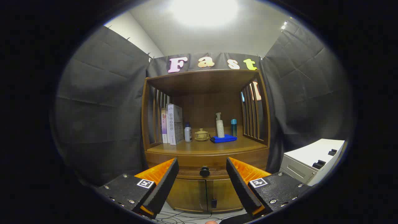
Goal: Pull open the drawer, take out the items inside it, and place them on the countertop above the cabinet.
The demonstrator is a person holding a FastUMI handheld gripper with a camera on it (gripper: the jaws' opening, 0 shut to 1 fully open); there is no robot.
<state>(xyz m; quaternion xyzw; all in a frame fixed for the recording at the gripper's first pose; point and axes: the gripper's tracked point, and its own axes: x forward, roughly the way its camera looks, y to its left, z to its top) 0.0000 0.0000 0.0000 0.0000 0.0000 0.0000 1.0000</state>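
The two-finger gripper with black pads and orange ribbed bodies (202,183) hangs with its fingers spread wide, holding nothing, and points straight at a brown wooden cabinet (205,155) that stands against the black cloth wall. Between the two fingers, and some way beyond their tips, sits the small round black knob (204,171) of the cabinet's shallow wooden drawer (194,164), which is fully closed, its front flush with the cabinet face; neither finger touches the knob or the drawer. Directly above the drawer lies the smooth wooden countertop (192,148), roofed by an open shelf frame with slatted sides. At the back of this countertop, on one side, several upright books with white and purple spines (171,124) lean against the slats. Just beside them stands a small white bottle with a dark cap (188,133), then a low yellowish ceramic lidded cup on a saucer (201,135). Next comes a folded blue cloth (223,139) lying flat, with a tall white pump bottle (219,125) standing at its rear edge and a slim blue bottle (233,127) just beside that. Below the drawer, two closed wooden doors (205,194) meet at a centre seam, with a small dark handle (214,203) hanging by it. Thin dark cables (183,216) trail across the pale floor in front of the cabinet. Off to one side, well apart from the cabinet, stands a white boxy unit with dark recessed handles (312,161).
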